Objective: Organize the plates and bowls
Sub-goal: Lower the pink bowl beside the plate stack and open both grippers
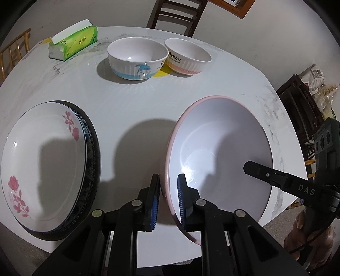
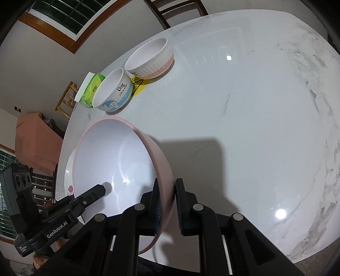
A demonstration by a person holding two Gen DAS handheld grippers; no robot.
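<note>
A large pink-rimmed bowl (image 1: 221, 148) with a white inside is held tilted above the white marble table (image 1: 131, 102). My left gripper (image 1: 167, 201) is shut on its near-left rim. My right gripper (image 2: 166, 207) is shut on its opposite rim (image 2: 163, 169); one of its fingers (image 1: 276, 178) reaches over the bowl's inside in the left wrist view. A white rose-patterned plate (image 1: 42, 161) lies stacked on a dark blue-rimmed plate (image 1: 93, 157) at the left. Two small bowls stand at the back: a blue-banded one (image 1: 137, 58) and a pink-banded one (image 1: 188, 56).
A green tissue pack (image 1: 74, 42) lies at the table's back left. A yellow sticker (image 1: 162, 73) sits between the small bowls. Wooden chairs (image 1: 176, 14) stand behind the table. Dark furniture with bags (image 1: 308, 99) stands off the right edge.
</note>
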